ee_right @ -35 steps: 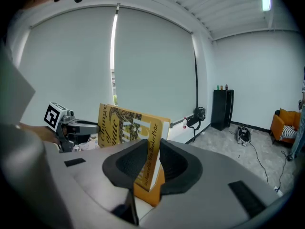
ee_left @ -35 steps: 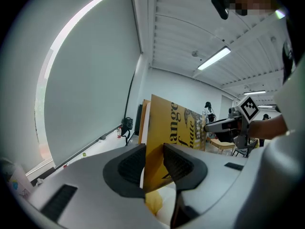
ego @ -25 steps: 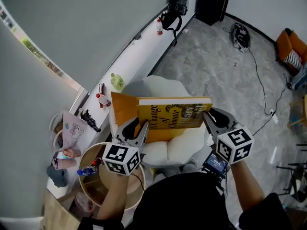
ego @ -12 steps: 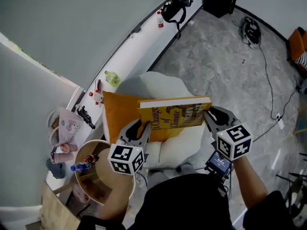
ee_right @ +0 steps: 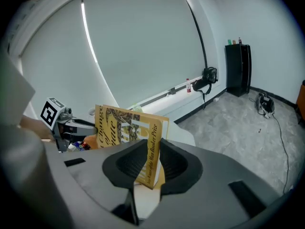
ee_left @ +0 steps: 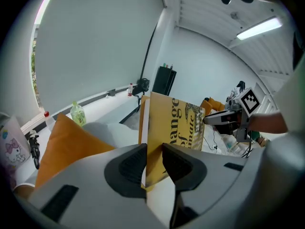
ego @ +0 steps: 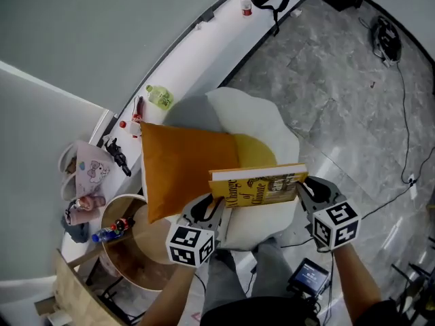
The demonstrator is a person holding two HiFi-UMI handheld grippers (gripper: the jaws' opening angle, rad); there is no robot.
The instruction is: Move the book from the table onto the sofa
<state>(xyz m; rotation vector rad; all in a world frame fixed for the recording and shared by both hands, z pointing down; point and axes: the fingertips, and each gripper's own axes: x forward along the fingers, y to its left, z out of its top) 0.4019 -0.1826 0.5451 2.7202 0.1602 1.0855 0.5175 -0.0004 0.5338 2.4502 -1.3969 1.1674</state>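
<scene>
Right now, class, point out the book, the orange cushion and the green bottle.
book (ego: 262, 189), head view, on its titled yellow face.
orange cushion (ego: 183, 168), head view, middle of its face.
green bottle (ego: 160, 98), head view, on its body.

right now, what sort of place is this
Probably a lounge corner in an office or studio: a white sofa with an orange cushion, a long window ledge holding a bottle, and a grey stone floor.

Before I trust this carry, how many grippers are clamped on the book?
2. The left gripper clamps the book at its left end, the right gripper at its right end. No other gripper shows.
</scene>
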